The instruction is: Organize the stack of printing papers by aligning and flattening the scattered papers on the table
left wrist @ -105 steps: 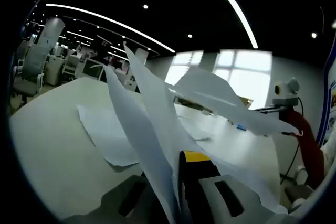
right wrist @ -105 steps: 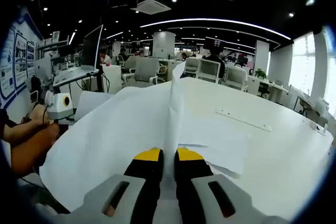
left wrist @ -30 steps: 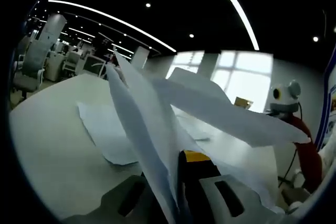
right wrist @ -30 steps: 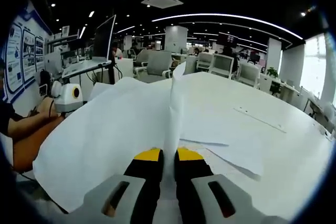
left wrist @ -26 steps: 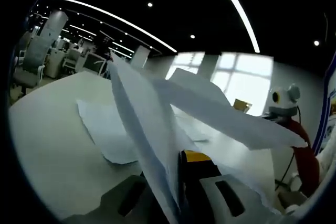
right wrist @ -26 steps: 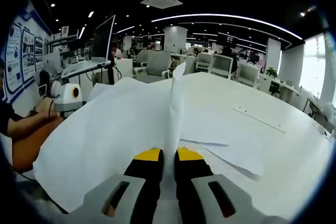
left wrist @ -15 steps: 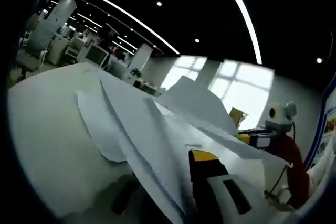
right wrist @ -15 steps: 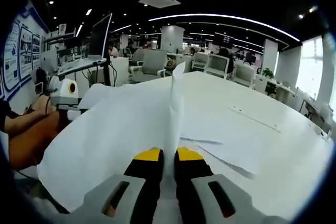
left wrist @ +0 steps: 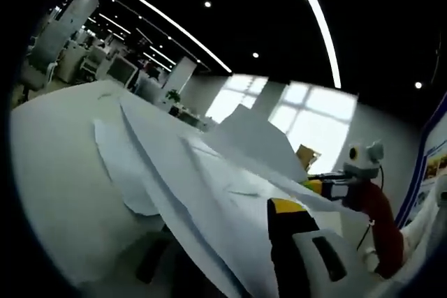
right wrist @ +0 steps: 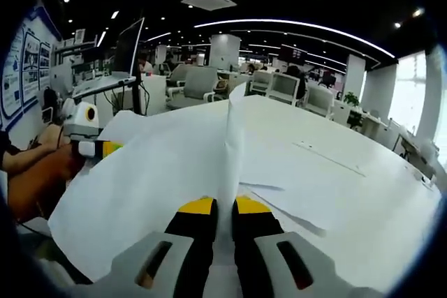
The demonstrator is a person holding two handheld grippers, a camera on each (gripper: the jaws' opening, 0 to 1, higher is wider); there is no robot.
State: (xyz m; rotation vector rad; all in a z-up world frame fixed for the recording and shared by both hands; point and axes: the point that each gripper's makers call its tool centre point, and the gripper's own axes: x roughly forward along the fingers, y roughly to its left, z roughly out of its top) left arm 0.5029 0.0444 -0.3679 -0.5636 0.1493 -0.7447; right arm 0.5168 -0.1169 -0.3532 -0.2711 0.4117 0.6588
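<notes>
White printing papers [left wrist: 202, 186] lie in a loose fan across my left gripper [left wrist: 234, 232]. Its jaws stand apart: one yellow-tipped jaw shows at the right and the other is hidden under the sheets. My right gripper [right wrist: 225, 209] is shut on a large sheet [right wrist: 154, 179], whose fold stands upright between the yellow tips. More sheets [right wrist: 297, 190] lie flat on the white table [right wrist: 377, 235]. The left gripper [right wrist: 94, 148] shows in the right gripper view at that sheet's far edge. In the left gripper view, the right gripper [left wrist: 323, 186] sits at the papers' far end.
A single loose sheet [left wrist: 115, 169] lies on the table [left wrist: 42, 165] to the left. A thin white strip [right wrist: 328, 158] lies further along the table. Office chairs [right wrist: 202, 85] and a raised monitor [right wrist: 129, 47] stand beyond the table. A person's arm [right wrist: 31, 176] is at the left.
My left jaws have moved apart, and the papers that stood upright between them have dropped flatter. My right gripper still pinches its sheet; both views have shifted slightly.
</notes>
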